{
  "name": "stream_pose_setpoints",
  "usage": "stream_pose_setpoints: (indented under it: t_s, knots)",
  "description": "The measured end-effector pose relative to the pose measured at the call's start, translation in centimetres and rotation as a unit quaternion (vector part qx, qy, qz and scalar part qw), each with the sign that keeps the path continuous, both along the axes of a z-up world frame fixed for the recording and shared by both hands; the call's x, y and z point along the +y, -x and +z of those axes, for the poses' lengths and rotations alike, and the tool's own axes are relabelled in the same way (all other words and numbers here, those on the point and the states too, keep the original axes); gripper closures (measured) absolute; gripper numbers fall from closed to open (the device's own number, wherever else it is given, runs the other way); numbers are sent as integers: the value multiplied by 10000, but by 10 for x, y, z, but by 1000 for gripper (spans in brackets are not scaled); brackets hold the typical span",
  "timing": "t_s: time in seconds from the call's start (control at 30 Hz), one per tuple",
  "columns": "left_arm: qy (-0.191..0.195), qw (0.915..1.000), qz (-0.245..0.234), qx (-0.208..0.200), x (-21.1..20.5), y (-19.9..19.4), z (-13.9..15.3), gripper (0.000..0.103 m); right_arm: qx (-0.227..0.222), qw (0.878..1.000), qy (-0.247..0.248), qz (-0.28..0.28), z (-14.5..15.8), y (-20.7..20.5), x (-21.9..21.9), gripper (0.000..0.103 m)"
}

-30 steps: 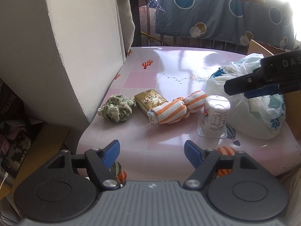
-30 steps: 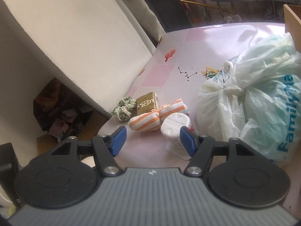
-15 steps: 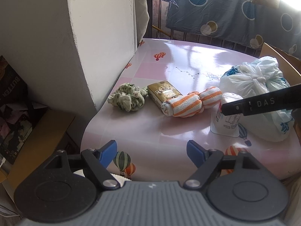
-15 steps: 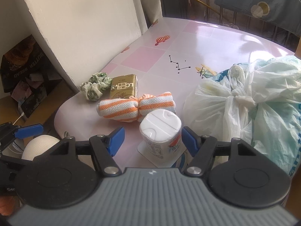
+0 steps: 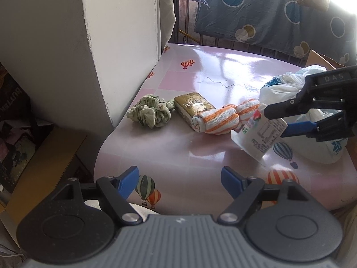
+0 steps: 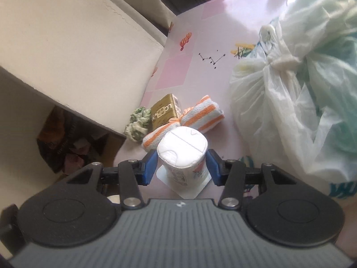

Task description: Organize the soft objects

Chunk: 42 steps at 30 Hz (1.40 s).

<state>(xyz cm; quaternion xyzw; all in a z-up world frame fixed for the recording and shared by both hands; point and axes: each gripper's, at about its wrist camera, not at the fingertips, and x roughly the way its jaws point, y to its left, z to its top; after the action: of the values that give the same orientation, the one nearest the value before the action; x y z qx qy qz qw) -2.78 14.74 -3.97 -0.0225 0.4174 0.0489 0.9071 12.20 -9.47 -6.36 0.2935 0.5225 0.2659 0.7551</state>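
The right tool [image 6: 181, 167] has descended around the tissue roll pack [image 6: 181, 154], jaws closing, not yet clamped; left tool [image 5: 178, 182] released.

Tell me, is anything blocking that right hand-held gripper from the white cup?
Nothing visible. The right hand-held gripper already has the white cup between its closing jaws. The striped towel roll lies just behind the cup, the plastic bag off to one side.

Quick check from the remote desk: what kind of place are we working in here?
Most likely a home, a lived-in room by a window: a pink balloon-print table, a knotted plastic shopping bag and patterned bedding hung on railings behind it.
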Motion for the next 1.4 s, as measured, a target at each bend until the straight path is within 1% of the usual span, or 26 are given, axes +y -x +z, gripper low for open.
stream_pose_setpoints:
  t_s: [0.03, 0.07, 0.1, 0.2, 0.4, 0.43, 0.5, 0.63, 0.73, 0.77, 0.87, 0.93, 1.0, 1.07, 1.17, 1.33, 1.37, 1.4]
  knots:
    - [9, 10000, -5, 10, 0, 0, 0, 21, 201, 9995, -248, -73, -7, 1, -2, 56]
    - [19, 10000, -11, 19, 0, -1, -1, 21, 335, 9986, -389, -136, -11, 2, -4, 56]
    - [24, 10000, -27, 25, -1, -1, 0, 22, 438, 9976, -482, -223, -15, 3, -7, 56]
    - [13, 10000, -79, 29, -3, -1, 0, 22, 551, 9958, -611, -407, -18, 7, -14, 56]
    - [8, 9999, -172, 11, -7, -2, 1, 22, 634, 9943, -525, -679, -15, 14, -29, 56]
    - [8, 9998, -185, 9, -8, -2, 1, 22, 659, 9938, -497, -739, -15, 15, -33, 54]
    - [7, 9998, -210, 3, -10, -2, 1, 22, 728, 9928, -425, -855, -15, 16, -40, 54]
    - [-20, 9995, -326, -20, -16, -1, 1, 22, 775, 9922, -302, -928, -17, 24, -49, 54]
    - [-48, 9988, -490, -75, -21, -2, 2, 23, 717, 9933, -136, -900, -15, 31, -54, 53]
    - [-37, 9983, -572, -108, -24, -2, 2, 25, 679, 9937, -100, -883, -13, 33, -55, 53]
    - [-5, 9966, -808, -133, -33, -3, 2, 28, 455, 9955, 46, -835, -4, 38, -60, 51]
    - [39, 9954, -952, -124, -39, -5, 1, 30, 267, 9966, 143, -765, 4, 39, -62, 48]
    - [81, 9939, -1092, -138, -46, -9, 0, 37, 91, 9974, 259, -668, 9, 37, -59, 46]
    - [107, 9928, -1178, -183, -52, -14, 1, 41, -10, 9977, 315, -607, 13, 35, -55, 46]
    - [274, 9904, -1328, -275, -57, -22, 4, 43, -54, 9980, 245, -581, 14, 29, -49, 46]
    - [405, 9863, -1552, -391, -67, -39, 9, 44, 94, 9964, -155, -826, 7, 19, -50, 47]
    - [411, 9856, -1596, -393, -70, -44, 10, 46, 109, 9958, -181, -891, 5, 17, -50, 49]
    - [415, 9850, -1629, -388, -71, -49, 10, 51, 110, 9953, -182, -941, 4, 16, -49, 53]
